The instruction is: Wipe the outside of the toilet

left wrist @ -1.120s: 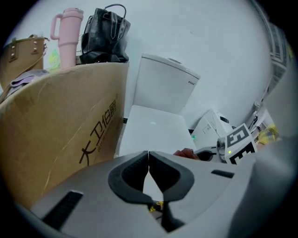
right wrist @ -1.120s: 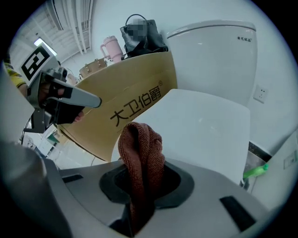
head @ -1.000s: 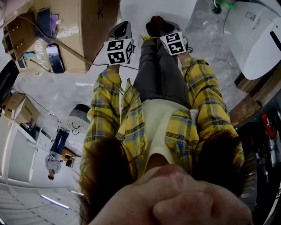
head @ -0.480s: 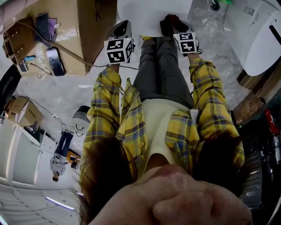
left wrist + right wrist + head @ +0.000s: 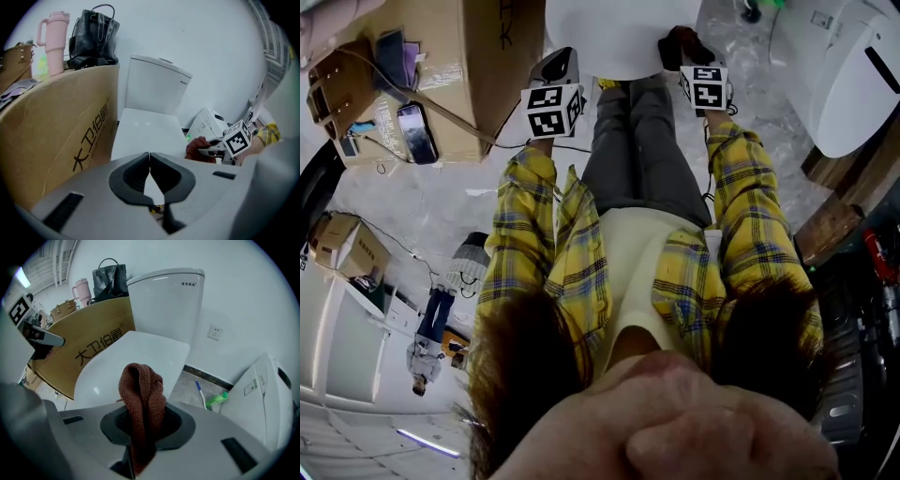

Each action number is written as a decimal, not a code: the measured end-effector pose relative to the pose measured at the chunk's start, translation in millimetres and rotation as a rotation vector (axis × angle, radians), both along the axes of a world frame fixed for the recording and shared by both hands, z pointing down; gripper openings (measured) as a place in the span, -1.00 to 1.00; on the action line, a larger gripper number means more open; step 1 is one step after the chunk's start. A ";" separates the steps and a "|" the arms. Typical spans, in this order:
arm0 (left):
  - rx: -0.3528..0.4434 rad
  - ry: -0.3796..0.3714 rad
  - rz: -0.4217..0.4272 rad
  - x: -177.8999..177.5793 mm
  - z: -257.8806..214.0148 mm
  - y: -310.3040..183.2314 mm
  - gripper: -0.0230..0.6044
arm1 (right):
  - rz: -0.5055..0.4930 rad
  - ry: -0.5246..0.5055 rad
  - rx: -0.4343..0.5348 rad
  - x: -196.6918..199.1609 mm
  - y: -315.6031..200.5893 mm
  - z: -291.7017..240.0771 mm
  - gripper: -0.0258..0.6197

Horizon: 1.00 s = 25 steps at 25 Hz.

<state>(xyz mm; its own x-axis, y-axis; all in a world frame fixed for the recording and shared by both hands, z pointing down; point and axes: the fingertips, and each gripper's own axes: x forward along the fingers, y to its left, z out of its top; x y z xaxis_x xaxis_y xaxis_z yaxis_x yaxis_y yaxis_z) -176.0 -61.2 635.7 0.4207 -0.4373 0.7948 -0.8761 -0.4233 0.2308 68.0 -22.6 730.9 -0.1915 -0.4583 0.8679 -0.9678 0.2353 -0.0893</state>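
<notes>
Right gripper clamping brown cloth; toilet lid front edge just ahead, slightly left. Left gripper: 2 jaws together, empty.

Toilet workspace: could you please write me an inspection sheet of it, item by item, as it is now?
Surface: grey stone-look floor; no spill that I can make out.
Job's things: white toilet, lid closed; brown cloth.
Clutter: cardboard box beside the toilet, carrying a pink tumbler, black handbag and phone; green brush-like tool on the floor.
Grippers: left gripper shut, empty; right gripper shut on the cloth.
Cables: one cable across the box top.
Surroundings: white wall with socket; second white fixture at the right; a person standing farther off.
</notes>
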 end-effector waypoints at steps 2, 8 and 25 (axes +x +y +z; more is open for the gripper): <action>-0.002 0.008 -0.018 -2.9 -2.4 -0.1 -0.90 | 0.020 0.007 0.021 2.4 -4.2 -9.1 -0.66; -0.007 0.035 -0.056 -9.8 -14.9 3.7 -0.90 | 0.065 0.004 0.065 5.1 -8.7 -40.0 -0.66; 0.029 0.199 -0.098 1.2 -89.5 1.7 -0.90 | 0.063 -0.121 0.215 -29.3 -25.6 -159.6 -0.66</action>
<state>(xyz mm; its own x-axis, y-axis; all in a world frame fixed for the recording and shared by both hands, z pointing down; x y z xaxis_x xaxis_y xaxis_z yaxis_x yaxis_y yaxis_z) -174.8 -59.5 546.2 0.5223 -0.5053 0.6870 -0.8518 -0.3478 0.3918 38.7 -48.1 571.3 -0.2533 -0.6438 0.7221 -0.9665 0.2011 -0.1596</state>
